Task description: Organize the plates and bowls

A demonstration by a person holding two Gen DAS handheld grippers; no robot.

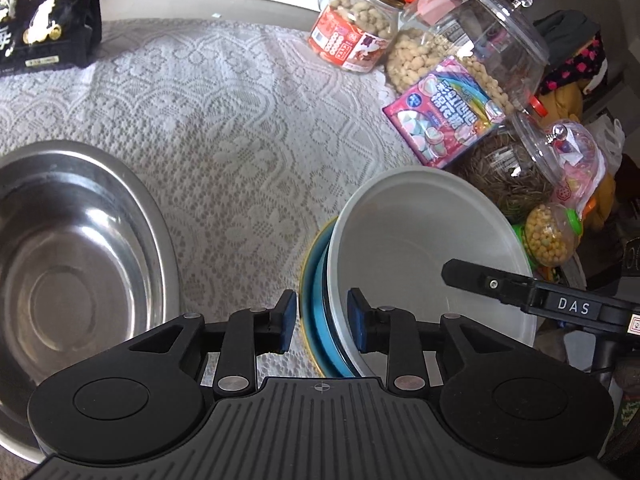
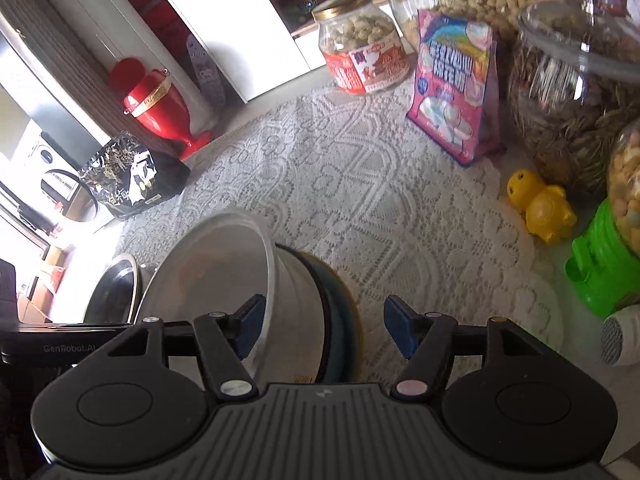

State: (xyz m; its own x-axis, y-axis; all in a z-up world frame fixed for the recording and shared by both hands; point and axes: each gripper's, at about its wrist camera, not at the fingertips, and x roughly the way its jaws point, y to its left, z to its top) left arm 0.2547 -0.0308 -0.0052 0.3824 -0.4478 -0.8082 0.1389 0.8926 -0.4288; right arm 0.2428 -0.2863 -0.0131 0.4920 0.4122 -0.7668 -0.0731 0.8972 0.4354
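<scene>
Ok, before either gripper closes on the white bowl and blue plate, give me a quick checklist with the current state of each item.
1. Left gripper straddles the rims of the blue plate and white bowl: ok.
2. Left pads pressing the rims: not ok, gaps show on both sides.
3. Right gripper straddles the opposite rims: ok, jaws wide and clear.
4. Bowl sits level in the plate: not ok, it looks tilted.
5. Steel bowl is apart from the stack: ok.
6. Snack jars clear of the stack: ok.
</scene>
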